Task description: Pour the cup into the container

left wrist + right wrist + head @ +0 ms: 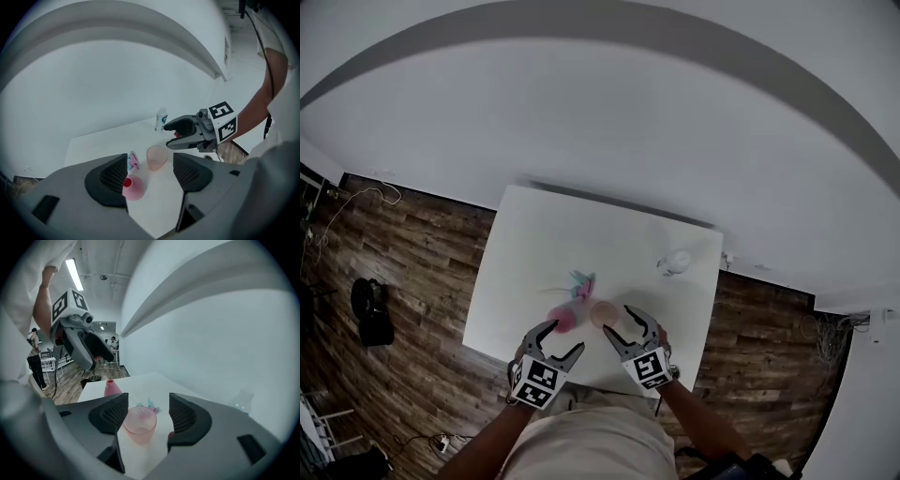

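Observation:
A clear pink cup point(603, 313) stands upright on the white table point(534, 244), with a pink cone-shaped container point(562, 320) with a red mouth just left of it. My right gripper point(626, 326) hovers open just short of the cup; in the right gripper view the cup point(139, 423) shows in the gap between the jaws, with no pad on it. My left gripper point(565, 337) is open above the table's near edge beside the container point(132, 186), holding nothing. In the left gripper view the cup point(157, 157) is ahead, and the right gripper point(187, 133) is beyond it.
A small teal and pink object point(581, 283) lies behind the cup and container. A clear plastic bottle point(677, 262) stands at the table's far right. Wooden floor point(403, 281) surrounds the table, and a white wall rises behind it.

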The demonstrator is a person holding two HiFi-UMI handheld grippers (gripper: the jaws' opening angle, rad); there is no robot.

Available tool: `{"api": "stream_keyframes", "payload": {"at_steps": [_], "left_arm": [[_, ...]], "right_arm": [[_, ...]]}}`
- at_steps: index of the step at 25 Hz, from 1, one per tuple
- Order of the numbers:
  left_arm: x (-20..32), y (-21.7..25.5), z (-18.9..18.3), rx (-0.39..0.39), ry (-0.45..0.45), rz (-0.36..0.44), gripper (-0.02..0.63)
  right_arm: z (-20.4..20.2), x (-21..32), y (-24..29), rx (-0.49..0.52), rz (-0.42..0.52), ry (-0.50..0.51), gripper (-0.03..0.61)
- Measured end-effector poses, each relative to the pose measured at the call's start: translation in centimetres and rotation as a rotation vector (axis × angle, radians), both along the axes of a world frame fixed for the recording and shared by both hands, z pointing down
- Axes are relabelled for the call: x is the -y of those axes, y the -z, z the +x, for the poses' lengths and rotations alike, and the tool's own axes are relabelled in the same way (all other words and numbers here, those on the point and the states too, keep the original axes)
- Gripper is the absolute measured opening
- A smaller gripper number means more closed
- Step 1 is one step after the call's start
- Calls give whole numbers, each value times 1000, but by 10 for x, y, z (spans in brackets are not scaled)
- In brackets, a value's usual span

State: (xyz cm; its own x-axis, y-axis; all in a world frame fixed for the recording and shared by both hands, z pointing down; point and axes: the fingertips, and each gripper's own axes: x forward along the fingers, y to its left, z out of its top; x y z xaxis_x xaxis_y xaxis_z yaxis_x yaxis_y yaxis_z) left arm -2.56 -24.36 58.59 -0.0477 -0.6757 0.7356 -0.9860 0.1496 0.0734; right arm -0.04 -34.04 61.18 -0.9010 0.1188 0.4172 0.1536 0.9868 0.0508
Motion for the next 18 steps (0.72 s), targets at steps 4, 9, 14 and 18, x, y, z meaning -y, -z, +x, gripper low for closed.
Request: {"api": "stream_keyframes", "payload": {"at_steps": [4, 9, 14, 18], "left_arm": [[-7, 17, -4, 15, -7, 56, 284], [-27, 43, -9, 31, -11, 129, 229], [-50, 59, -19, 38, -47, 191, 169], [-71, 81, -29, 44, -81, 243, 133]], "right_arm": [[5, -3, 29, 10, 9, -32, 256], [11, -16, 62, 13, 15, -94, 214], [9, -30, 84, 2, 21, -185, 199], [7, -49, 97, 2, 9, -266, 183]]}}
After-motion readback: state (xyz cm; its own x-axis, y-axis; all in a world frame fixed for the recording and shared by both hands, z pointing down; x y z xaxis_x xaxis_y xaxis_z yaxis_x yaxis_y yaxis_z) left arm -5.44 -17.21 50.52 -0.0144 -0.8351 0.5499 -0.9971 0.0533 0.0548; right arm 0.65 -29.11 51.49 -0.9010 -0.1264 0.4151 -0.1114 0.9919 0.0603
